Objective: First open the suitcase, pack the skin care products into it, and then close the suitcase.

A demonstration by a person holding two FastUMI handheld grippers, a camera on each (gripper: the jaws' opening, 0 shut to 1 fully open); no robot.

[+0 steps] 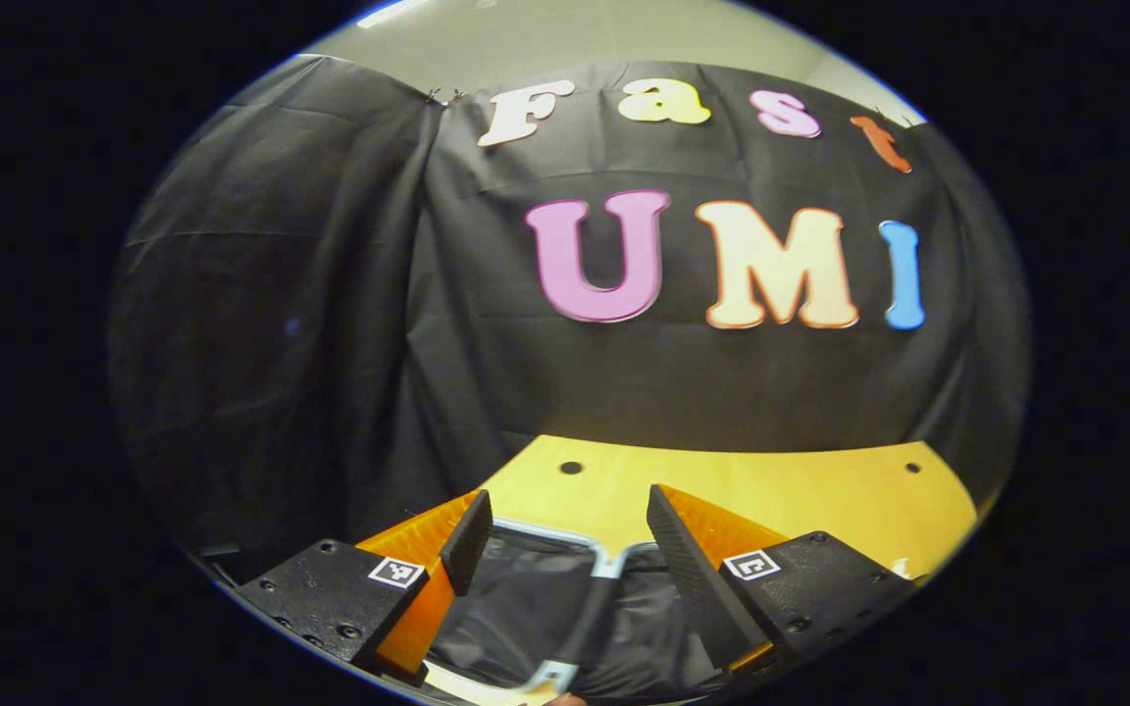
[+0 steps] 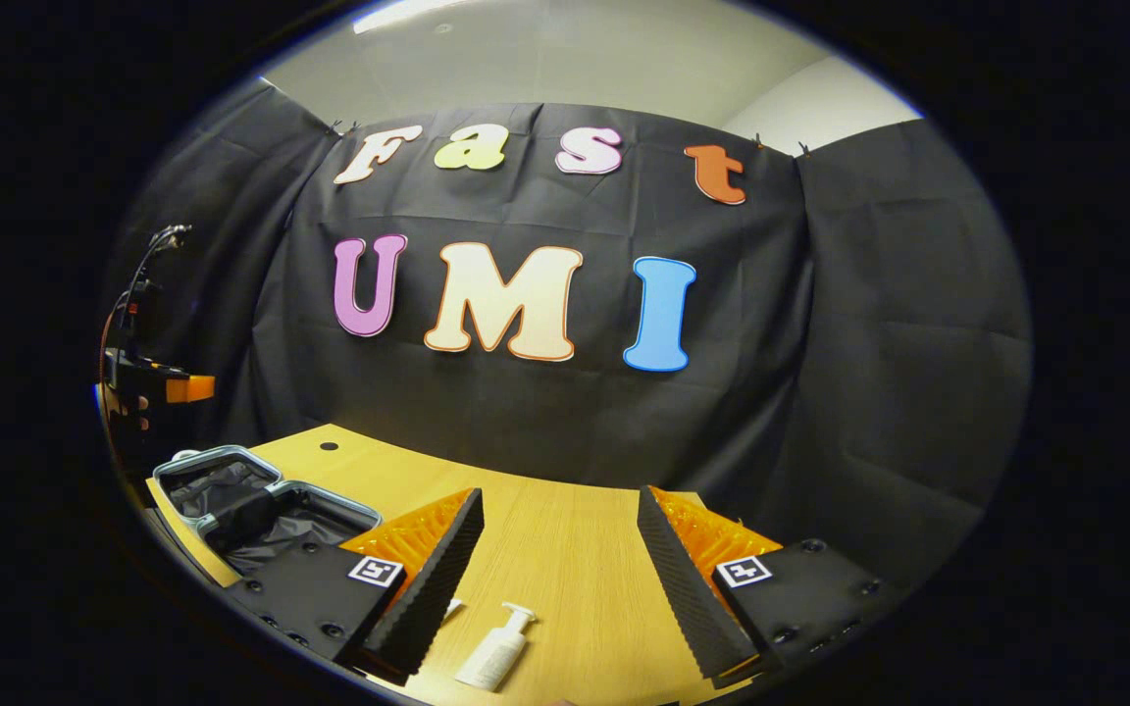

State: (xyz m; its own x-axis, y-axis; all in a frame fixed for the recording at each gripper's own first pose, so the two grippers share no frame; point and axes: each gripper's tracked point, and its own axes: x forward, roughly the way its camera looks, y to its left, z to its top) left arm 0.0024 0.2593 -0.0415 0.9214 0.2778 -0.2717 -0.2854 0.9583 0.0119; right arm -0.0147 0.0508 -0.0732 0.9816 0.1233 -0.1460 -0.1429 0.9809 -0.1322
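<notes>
Case (image 2: 261, 510) open, bottle (image 2: 496, 659) on table (image 2: 565, 579) — both grippers (image 2: 557, 579) spread wide, empty.
Bottle looks light, slick — pinch its body, not the pump.

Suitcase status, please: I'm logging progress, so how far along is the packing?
Done: the suitcase lies open on the table. In hand: nothing; the right gripper is open above the white pump bottle, and the left gripper is open over the suitcase. Left: packing that bottle, then closing the suitcase.

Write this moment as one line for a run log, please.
suitcase: open, on table | pump bottle: lying on table, unpacked | left claw: open above suitcase | right claw: open above bottle
</notes>
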